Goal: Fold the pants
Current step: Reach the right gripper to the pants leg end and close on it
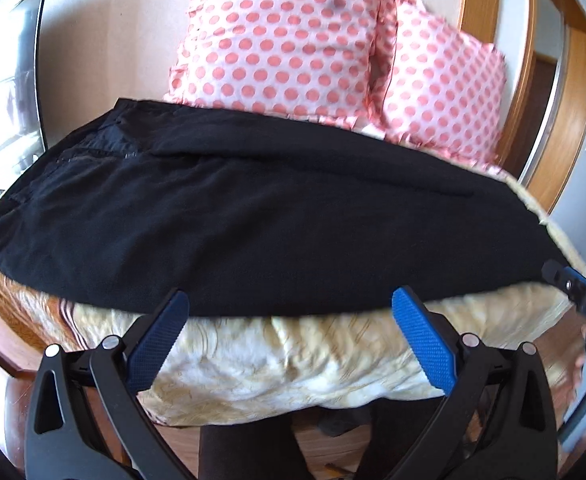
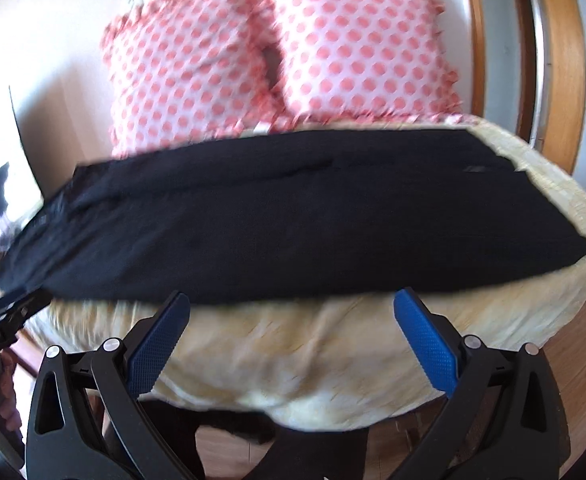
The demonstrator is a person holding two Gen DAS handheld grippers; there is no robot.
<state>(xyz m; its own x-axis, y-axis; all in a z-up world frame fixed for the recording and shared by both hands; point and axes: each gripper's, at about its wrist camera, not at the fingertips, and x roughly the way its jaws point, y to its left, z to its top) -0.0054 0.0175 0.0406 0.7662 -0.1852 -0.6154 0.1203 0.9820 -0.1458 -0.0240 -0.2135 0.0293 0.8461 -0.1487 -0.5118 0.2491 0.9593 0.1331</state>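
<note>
Across the cream, quilted bedspread (image 1: 293,352) in front of you lie the long black soft-cloth pants (image 1: 253,232), limp and likely to sag, so pinch waistband and hem with your left gripper (image 1: 291,312) and right gripper (image 2: 293,312), both spread wide and empty.

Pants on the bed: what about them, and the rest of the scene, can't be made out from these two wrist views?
- Pants: black cloth swallows the creases, so the layer count is unclear; the right wrist view is also motion-blurred.
- Left gripper and right gripper: open, but their bases are cut off by the bottom edge.
- Pillows: lower edges hidden behind the pants.
- Bed: mostly covered by the pants.
</note>
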